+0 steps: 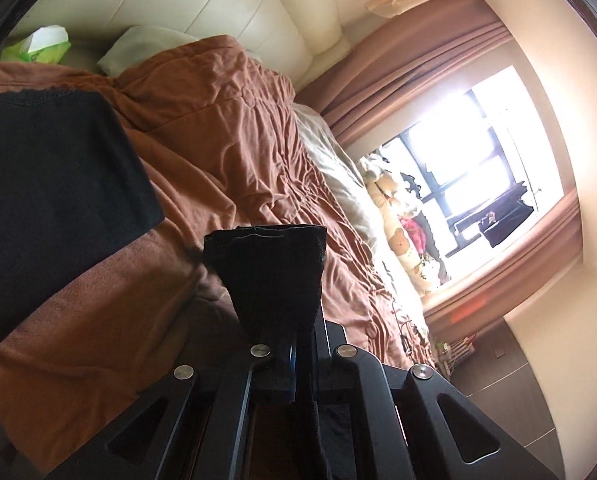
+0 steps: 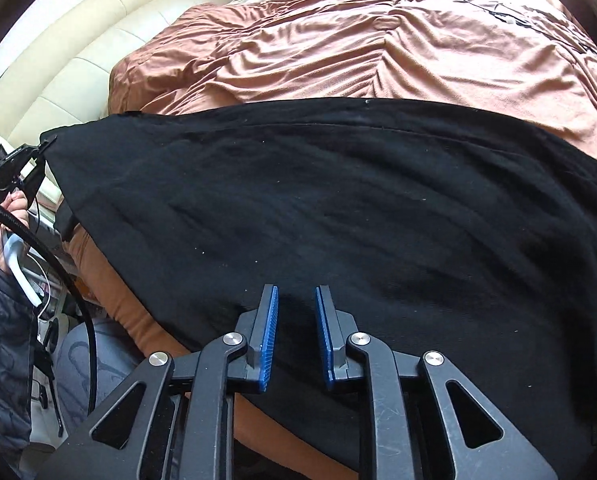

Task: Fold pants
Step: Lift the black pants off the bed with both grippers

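On the bed (image 2: 378, 52), the pants (image 2: 338, 208) lie spread. The left gripper (image 1: 276, 264), at nine o'clock in the right view, pinches a corner to lift it for folding; the right gripper (image 2: 295, 320), jaws narrow and empty, hovers over the near edge, probably to grip there.

Left gripper (image 1: 276, 336) is clamped on a bunched fold of black pants (image 1: 264, 268), lifted clear of the brown bedspread (image 1: 226, 132). More black cloth (image 1: 54, 184), apparently the same garment, hangs at left. Window (image 1: 478, 152) stands beyond, glare obscuring detail.
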Motion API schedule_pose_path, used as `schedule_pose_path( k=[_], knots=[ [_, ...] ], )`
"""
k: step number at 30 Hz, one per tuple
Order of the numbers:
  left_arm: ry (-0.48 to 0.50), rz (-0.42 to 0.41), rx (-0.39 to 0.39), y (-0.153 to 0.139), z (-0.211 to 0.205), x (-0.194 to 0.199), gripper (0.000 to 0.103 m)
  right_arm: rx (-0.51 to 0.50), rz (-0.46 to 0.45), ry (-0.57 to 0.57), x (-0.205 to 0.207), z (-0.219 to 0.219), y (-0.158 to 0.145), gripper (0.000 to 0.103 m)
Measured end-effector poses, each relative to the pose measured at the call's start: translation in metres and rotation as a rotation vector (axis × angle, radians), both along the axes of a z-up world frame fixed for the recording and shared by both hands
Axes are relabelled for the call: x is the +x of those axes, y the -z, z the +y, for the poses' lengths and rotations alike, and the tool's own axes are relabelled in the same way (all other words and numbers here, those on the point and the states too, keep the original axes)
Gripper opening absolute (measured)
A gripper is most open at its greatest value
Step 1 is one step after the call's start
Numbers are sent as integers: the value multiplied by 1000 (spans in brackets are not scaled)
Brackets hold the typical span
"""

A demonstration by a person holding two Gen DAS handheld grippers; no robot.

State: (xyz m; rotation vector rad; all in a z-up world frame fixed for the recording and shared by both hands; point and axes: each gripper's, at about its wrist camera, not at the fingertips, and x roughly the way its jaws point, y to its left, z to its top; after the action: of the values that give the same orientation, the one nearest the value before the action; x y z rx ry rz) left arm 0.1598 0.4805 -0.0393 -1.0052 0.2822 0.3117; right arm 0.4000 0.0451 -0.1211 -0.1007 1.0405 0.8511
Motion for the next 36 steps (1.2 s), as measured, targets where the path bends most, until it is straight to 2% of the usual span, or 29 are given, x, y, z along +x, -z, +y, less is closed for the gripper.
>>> schedule_pose_path(
  k=[6, 7, 11, 15, 18, 29, 36],
  knots=[
    [25, -58, 11, -16, -2, 9, 4, -5, -2, -1, -1, 24, 14, 16],
    [25, -66, 11, -18, -1, 9, 4, -16, 4, -8, -1, 27, 18, 12],
    [23, -75, 6, -24, -2, 11, 4, -74, 37, -35, -3, 44, 33, 7],
    [24, -68, 12, -24, -2, 12, 4, -51, 111, -91, -10, 45, 38, 7],
    [17, -64, 5, -20, -1, 10, 4, -45, 125, -109, -6, 46, 36, 6],
    [-12, -66, -35, 2, 7, -5, 4, -35, 137, -18, 31, 51, 37, 6],
    [-35, -46, -67, 24, 14, -18, 4, -62, 103, 35, 47, 65, 37, 6]
  ],
)
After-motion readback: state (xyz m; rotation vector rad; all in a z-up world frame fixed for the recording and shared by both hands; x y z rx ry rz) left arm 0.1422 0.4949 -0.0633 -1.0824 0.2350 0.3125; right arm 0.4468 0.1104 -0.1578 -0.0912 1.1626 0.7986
